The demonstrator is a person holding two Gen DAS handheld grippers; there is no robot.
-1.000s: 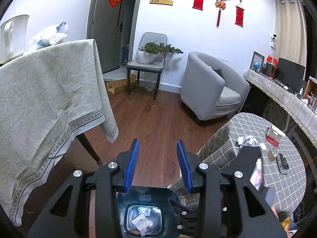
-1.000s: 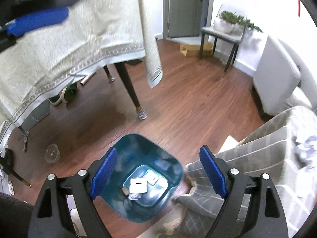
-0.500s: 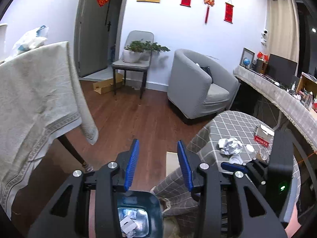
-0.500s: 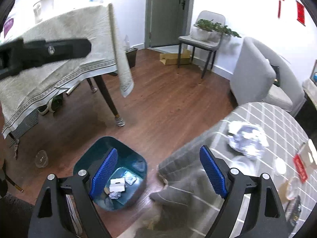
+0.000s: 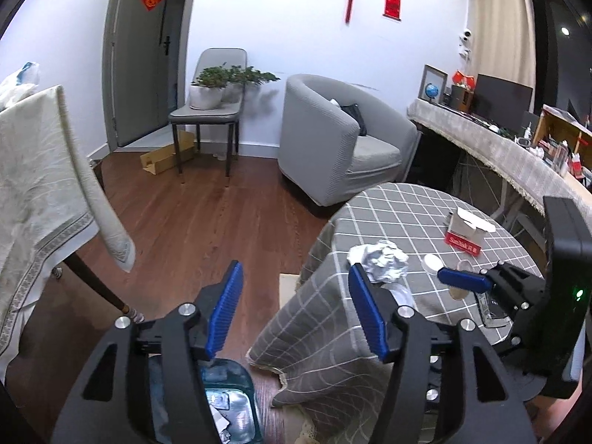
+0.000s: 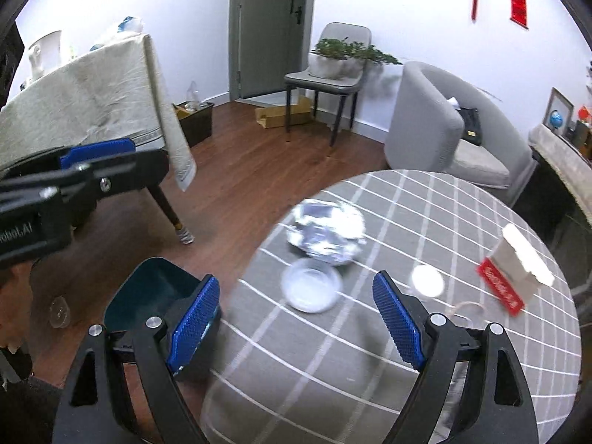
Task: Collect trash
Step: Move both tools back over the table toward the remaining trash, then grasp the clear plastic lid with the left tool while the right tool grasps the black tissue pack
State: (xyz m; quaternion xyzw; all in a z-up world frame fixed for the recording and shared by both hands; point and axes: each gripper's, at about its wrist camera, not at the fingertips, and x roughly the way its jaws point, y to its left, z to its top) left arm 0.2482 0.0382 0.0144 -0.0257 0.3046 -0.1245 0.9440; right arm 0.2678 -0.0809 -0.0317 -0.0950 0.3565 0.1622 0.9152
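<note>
Both grippers have swung from the teal bin [image 6: 155, 296] toward the checked table [image 6: 462, 362]; right gripper [image 6: 296, 318] and left gripper [image 5: 294, 307] gape empty, crumpled foil [image 6: 325, 231] on the tabletop.

Black hand-held gripper [image 6: 296, 318] (blue ribbed pads [image 6: 192, 323], silver screws)

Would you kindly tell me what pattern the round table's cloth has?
The tablecloth is grey with a white grid check, clearest in the right wrist view.
</note>
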